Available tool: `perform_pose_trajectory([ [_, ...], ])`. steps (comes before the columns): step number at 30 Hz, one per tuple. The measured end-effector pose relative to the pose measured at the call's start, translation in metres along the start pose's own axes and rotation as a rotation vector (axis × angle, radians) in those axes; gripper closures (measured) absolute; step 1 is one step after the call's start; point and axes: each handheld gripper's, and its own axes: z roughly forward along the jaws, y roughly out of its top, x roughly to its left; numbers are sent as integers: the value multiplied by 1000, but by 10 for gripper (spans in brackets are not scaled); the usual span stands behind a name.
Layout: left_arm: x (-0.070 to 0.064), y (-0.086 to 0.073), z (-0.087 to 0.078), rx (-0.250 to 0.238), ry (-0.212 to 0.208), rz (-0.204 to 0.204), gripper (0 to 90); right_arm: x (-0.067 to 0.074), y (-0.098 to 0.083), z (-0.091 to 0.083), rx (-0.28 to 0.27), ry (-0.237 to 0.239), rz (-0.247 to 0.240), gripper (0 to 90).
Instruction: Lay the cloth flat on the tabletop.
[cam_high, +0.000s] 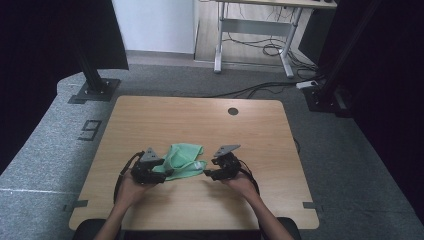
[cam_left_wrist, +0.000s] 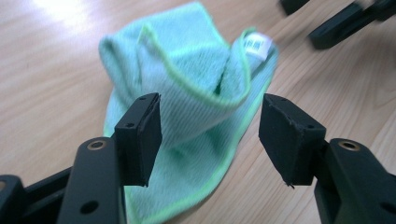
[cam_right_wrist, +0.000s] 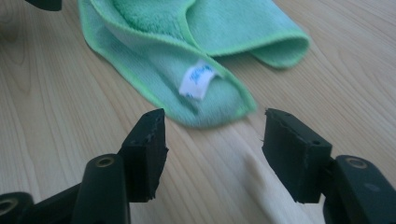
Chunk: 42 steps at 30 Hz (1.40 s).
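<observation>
Now, room: grey carpet floor (cam_high: 45, 150) surrounds you; a second desk's metal frame (cam_high: 255, 35) stands far off, with cables (cam_high: 260, 90) on the floor and black posts at far left and far right.
Surface: your wooden table (cam_high: 200, 120) is light-grained, with a dark round hole (cam_high: 233, 111) near its far edge.
Cloth: the green cloth (cam_high: 182, 160) lies crumpled near the table's middle, between your two grippers, its white label (cam_right_wrist: 198, 79) facing up.
Left gripper: your left gripper (cam_left_wrist: 210, 135) hangs just over the cloth's near-left edge, jaws spread, nothing pinched.
Right gripper: your right gripper (cam_right_wrist: 212, 149) sits just right of the cloth, jaws spread over bare wood.
</observation>
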Motion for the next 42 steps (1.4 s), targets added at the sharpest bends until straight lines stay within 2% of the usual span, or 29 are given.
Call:
perform_pose_trajectory([
  [2, 0, 5, -2, -13, -1, -2, 390, 0, 9, 8, 7, 4, -5, 406],
  [6, 1, 14, 0, -19, 13, -16, 401, -1, 15, 14, 14, 6, -7, 434],
  [9, 4, 16, 7, 1, 20, -31, 426, -5, 19, 21, 24, 7, -4, 476],
  [10, 5, 14, 12, 23, 31, -41, 475, -7, 21, 24, 30, 5, 3, 504],
  [12, 6, 13, 14, 33, 37, -45, 504, -9, 22, 25, 33, 6, 1, 517],
  [15, 10, 9, 17, 52, 41, -59, 604, -12, 26, 25, 28, 6, 1, 539],
  [17, 12, 7, 17, 62, 47, -58, 696, -14, 32, 22, 15, 1, 4, 556],
  [18, 12, 6, 17, 63, 51, -57, 696, -14, 32, 22, 15, 1, 4, 556],
  [19, 13, 6, 17, 65, 55, -56, 751, -16, 37, 21, 10, 0, 9, 580],
  [22, 13, 4, 16, 69, 66, -46, 815, -18, 44, 22, 13, -10, 8, 624],
  [23, 13, 4, 16, 66, 70, -45, 815, -18, 44, 22, 13, -10, 8, 624],
  [26, 14, 3, 12, 52, 81, -39, 842, -21, 49, 27, 32, -49, 13, 658],
  [30, 18, 1, 7, 30, 93, -52, 844, -34, 49, 41, 60, -82, 59, 660],
  [33, 21, 0, 7, 31, 93, -58, 843, -40, 47, 46, 57, -84, 76, 644],
  [37, 24, -4, 11, 45, 89, -70, 829, -46, 42, 57, 43, -62, 95, 566],
  [39, 25, -4, 12, 48, 86, -71, 823, -46, 41, 59, 45, -59, 91, 566],
  [42, 26, -6, 15, 58, 80, -72, 822, -44, 39, 65, 44, -71, 74, 620],
])
